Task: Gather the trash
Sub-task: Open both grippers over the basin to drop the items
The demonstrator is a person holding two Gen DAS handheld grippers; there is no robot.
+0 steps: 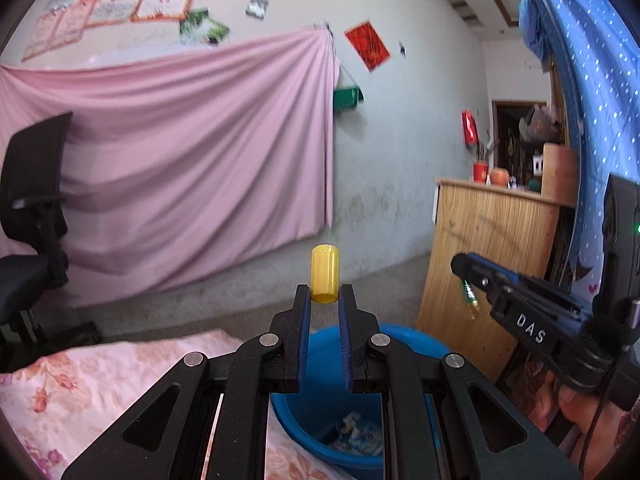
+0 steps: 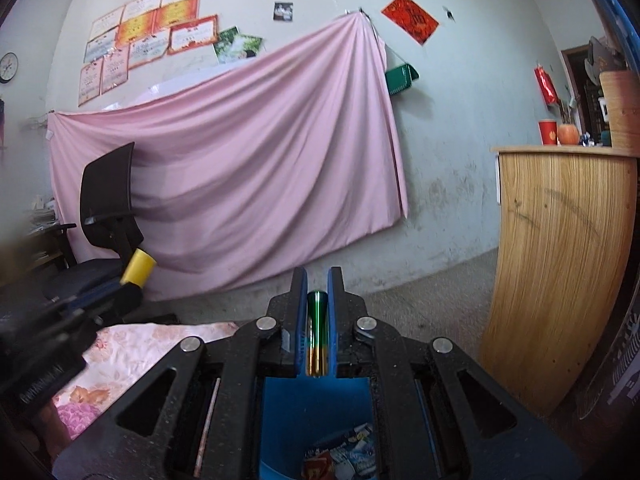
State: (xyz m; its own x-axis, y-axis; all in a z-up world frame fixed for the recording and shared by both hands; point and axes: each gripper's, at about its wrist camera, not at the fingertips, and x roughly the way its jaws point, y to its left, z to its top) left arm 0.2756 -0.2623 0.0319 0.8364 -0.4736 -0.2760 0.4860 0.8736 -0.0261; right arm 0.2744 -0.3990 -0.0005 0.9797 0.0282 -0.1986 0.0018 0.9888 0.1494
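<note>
With each tool over the blue bucket [image 1: 404,344], we spread the left tool [image 1: 325,300] pinching the yellow cap [image 1: 325,273], then the right tool [image 2: 317,280] pinching the green battery [image 2: 317,332].

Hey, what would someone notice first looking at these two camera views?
A yellow cap pinched upright at the left gripper tips, and a green and gold battery clamped in the right gripper. Both hang over a blue bucket holding wrappers, with a big pink sheet on the wall behind.
</note>
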